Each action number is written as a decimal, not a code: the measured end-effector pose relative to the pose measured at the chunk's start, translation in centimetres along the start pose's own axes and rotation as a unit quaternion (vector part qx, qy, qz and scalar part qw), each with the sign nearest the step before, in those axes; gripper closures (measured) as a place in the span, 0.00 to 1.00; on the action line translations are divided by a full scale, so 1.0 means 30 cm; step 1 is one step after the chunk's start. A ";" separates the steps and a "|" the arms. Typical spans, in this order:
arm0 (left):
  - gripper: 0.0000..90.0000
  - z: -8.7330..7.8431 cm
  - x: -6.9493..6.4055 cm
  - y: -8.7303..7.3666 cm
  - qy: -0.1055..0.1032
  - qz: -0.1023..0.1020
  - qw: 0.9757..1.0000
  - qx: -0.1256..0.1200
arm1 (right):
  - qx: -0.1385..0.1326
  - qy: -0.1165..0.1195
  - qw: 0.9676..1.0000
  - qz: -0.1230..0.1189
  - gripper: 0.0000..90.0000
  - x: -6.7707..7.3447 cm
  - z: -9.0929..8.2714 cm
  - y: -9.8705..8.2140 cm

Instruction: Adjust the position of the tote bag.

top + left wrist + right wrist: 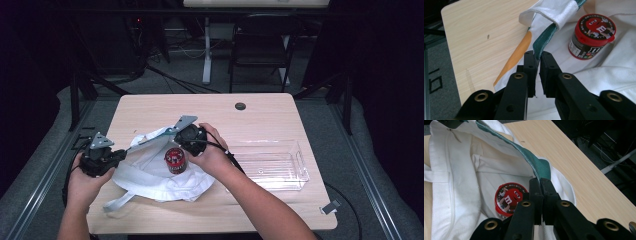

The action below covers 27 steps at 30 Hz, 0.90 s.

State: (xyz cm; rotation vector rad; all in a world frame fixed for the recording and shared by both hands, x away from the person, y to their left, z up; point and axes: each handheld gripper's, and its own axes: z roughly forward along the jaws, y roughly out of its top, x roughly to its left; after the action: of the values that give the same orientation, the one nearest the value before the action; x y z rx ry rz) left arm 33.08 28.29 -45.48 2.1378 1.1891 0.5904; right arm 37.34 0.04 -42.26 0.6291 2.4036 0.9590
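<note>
White cloth bag [160, 177] lies flat on the counter [260, 112], just left of the clear plastic tray [272, 164]. Its long axis runs roughly across the counter, left to right; its mouth faces the far edge, w/ the green-trimmed rim [534, 162] lifted off the fabric and stretched taut between the 2 grippers. One loose strap [117, 201] trails toward the near-left corner.

Left gripper [537, 56]: jaws nearly together, pinching the green rim where it meets an orange patch [520, 51]; fabric runs straight into the gap. Sits at the bag's left end. Right gripper [540, 182]: clenched tight on the same rim, at the bag's far-right side, next to the tray's left end.

M&M's jar [175, 160], red lid, dark body, stands upright on the bag's white fabric just under the raised rim, between both grippers, nearer the right one. Lid faces up.

Count: 1 bag, 1 jar, 1 tray, 2 grippers, 1 round grommet hole [240, 106] in the counter beyond the tray. Small grey clip [330, 206] at the counter's near-right corner, well apart from the tray.
</note>
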 end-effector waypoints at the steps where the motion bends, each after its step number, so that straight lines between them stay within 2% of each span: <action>1: 0.95 0.001 0.000 0.001 0.002 0.002 1.000 -0.007 | -0.001 0.002 1.000 0.005 0.99 0.000 0.000 0.000; 7: 0.98 -0.001 -0.002 0.012 0.006 0.003 1.000 -0.012 | -0.002 0.002 1.000 0.007 0.99 -0.010 0.001 0.002; 19: 0.99 -0.006 -0.006 0.042 -0.010 -0.014 1.000 -0.022 | 0.001 -0.005 1.000 0.012 0.99 -0.035 0.004 -0.007; 24: 0.99 -0.005 -0.011 0.058 -0.008 -0.008 1.000 -0.019 | 0.003 0.000 1.000 0.023 0.99 -0.057 0.008 -0.010; 27: 0.99 -0.006 -0.013 0.071 -0.007 -0.007 1.000 -0.016 | 0.008 -0.004 1.000 0.020 0.99 -0.064 0.009 -0.009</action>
State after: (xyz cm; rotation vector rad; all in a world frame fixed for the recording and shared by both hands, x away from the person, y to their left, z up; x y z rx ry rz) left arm 34.03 27.16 -43.89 2.1026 1.1794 0.5837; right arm 38.93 -1.08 -42.13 0.6884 2.4025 0.9537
